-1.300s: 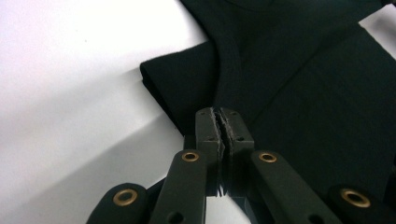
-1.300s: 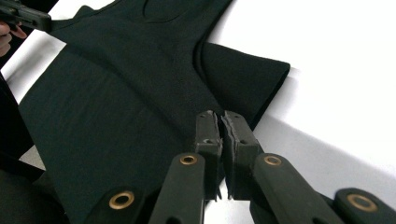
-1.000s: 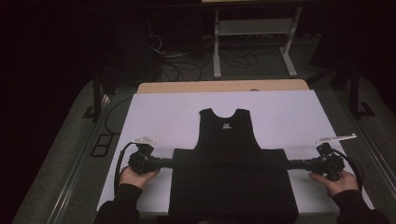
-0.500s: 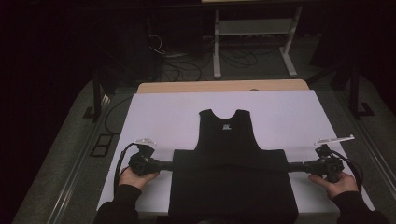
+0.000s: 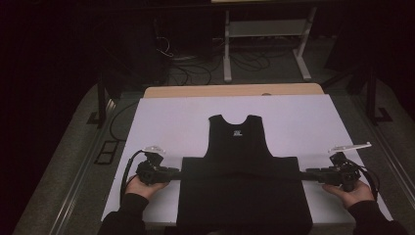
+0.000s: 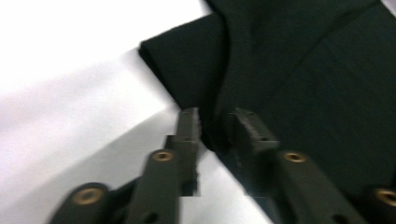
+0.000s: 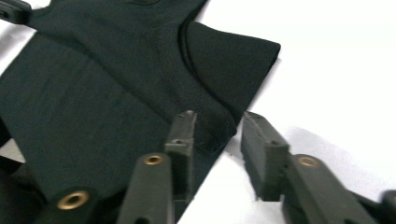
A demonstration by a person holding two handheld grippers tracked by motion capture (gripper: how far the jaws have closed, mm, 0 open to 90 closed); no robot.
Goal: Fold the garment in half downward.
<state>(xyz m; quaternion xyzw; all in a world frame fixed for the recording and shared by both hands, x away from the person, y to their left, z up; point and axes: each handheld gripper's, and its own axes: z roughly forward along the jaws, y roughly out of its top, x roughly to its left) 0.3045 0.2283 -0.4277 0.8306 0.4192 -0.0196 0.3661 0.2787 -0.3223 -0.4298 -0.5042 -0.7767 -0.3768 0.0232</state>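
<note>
Both jaws have just been opening; the left hand-held gripper point(image 5: 172, 172) and right hand-held gripper point(image 5: 309, 171) now stand open. The black shirt point(image 5: 240, 147) lies center-low on the tabletop point(image 5: 171, 117), bottom folded up; probably further folds remain.

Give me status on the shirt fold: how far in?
Done: black shirt lies flat on the white table, lower part folded up across the body. In hand: left gripper and right gripper have just been opening at the fold's ends, cloth between the jaws, unpinched. Left: probably further folds.
</note>
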